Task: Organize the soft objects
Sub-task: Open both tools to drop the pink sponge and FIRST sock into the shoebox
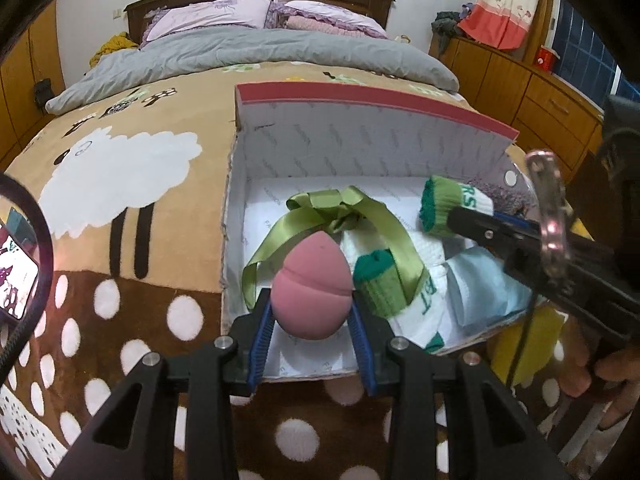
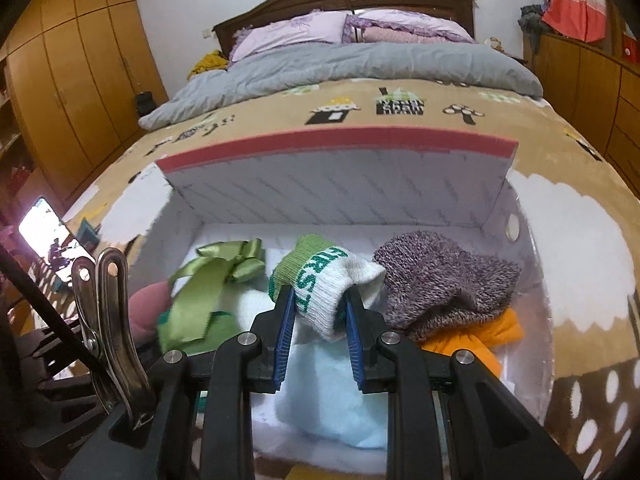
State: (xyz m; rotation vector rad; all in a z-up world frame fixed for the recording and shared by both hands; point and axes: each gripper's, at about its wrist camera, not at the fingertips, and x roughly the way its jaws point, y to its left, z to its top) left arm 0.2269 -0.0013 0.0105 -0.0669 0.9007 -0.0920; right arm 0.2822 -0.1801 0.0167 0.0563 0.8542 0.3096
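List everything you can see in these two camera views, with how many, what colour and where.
box: one, white inside, red-edged lid up, on the bed
makeup sponge: one, pink, in left gripper
socks: two, white and green; one in right gripper, one lying in box
ribbon: one, green, in box
knit item: one, purple-grey, box's right side
orange cloth: one, under knit item
pale blue cloth: one, box front
blanket: one, tan and brown, sheep print
left gripper: black, blue pads
right gripper: black, blue pads
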